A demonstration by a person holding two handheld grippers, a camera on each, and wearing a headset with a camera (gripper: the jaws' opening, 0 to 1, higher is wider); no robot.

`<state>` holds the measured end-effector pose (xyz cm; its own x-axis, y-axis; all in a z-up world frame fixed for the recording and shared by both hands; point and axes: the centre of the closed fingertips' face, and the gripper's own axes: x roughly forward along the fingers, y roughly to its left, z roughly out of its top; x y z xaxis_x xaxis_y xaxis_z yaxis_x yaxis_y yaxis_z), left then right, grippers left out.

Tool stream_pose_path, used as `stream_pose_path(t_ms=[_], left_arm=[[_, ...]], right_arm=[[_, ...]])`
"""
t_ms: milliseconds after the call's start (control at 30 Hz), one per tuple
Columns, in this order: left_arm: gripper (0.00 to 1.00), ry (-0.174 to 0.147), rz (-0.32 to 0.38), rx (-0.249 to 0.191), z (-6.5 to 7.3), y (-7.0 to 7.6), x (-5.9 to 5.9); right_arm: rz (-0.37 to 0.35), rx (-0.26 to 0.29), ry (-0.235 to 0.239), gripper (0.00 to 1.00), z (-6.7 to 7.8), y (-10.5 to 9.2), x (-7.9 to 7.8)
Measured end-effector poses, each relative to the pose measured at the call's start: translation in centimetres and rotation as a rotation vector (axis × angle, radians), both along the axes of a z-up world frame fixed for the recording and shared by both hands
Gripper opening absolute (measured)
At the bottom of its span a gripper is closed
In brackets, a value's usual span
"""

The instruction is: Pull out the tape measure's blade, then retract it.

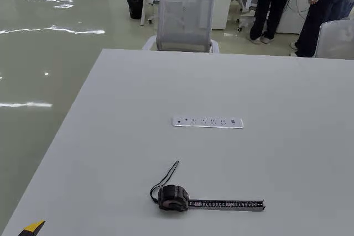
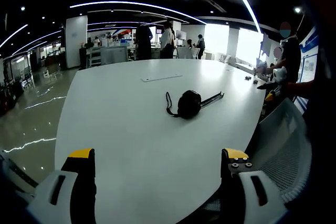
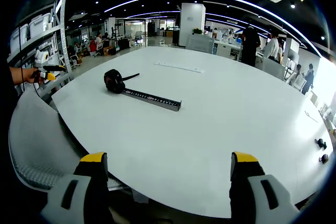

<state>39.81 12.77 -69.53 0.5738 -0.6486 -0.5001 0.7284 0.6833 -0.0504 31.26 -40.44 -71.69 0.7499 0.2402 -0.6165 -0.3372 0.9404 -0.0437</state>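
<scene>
Head view: the tape measure (image 1: pixel 173 198) lies near the close edge of the white tabletop (image 1: pixel 249 81). Its blade (image 1: pixel 227 205) is drawn out flat to the right, and its strap loops off up-left. A power strip (image 1: pixel 207 122) lies farther back.

Left gripper view: the left gripper (image 2: pixel 157 156) hangs off the tabletop's edge with its fingers spread wide and empty. The tape measure (image 2: pixel 189 103) sits well ahead.

Right gripper view: the right gripper (image 3: pixel 169 158) is likewise released and empty. The tape measure (image 3: pixel 113 81) lies ahead to the left, apart from the fingers.
</scene>
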Motion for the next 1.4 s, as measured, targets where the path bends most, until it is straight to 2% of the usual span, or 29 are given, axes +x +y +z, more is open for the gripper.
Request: stream_pose_path(t_ms=[100,567,700,833,933,1033,1067,1133,1200,1233,1300,1400], left_arm=[[0.99,0.002,-0.006,0.002,-0.1,-0.2,-0.1],[0.99,0.013,-0.014,0.008,-0.3,-0.4,-0.1],[0.99,0.015,-0.032,0.011,-0.2,-1.5,0.4],[0.99,0.011,-0.05,0.001,0.6,-3.2,1.4],[0.99,0.038,-0.012,-0.03,0.9,-3.8,2.3],[0.99,0.042,0.007,-0.076,1.5,-4.9,3.1],[0.99,0.042,0.009,-0.078,1.4,-5.1,3.3],[0.99,0.042,0.021,-0.053,0.9,-5.6,4.0],[0.99,0.069,0.086,-0.006,0.0,-5.6,4.8],[0.99,0.086,0.098,-0.006,-0.2,-5.9,4.8],[0.99,0.079,0.093,-0.031,0.0,-7.1,5.1],[0.99,0.096,0.108,-0.05,-0.2,-8.3,5.4]], right_arm=[[-0.003,0.018,0.005,0.98,0.0,0.2,0.0],[-0.002,0.019,0.015,0.98,-0.5,0.3,-0.6],[0.002,0.015,0.018,0.98,-0.6,0.6,-0.3],[0.043,-0.019,0.031,1.0,-0.9,0.8,-0.1],[0.053,-0.016,0.032,0.99,-0.9,0.8,0.1],[0.068,-0.022,0.029,0.99,-0.8,1.0,0.6],[0.072,-0.023,0.028,0.99,-0.8,1.0,0.8],[0.086,-0.028,0.025,0.98,-0.8,1.1,1.4],[0.105,-0.047,0.012,0.97,-0.7,1.0,2.1],[0.106,-0.048,0.009,0.97,-0.5,1.0,2.4],[0.104,-0.039,0.001,0.96,-0.2,0.9,3.0],[0.113,-0.044,-0.001,0.96,-0.2,1.1,3.8]])
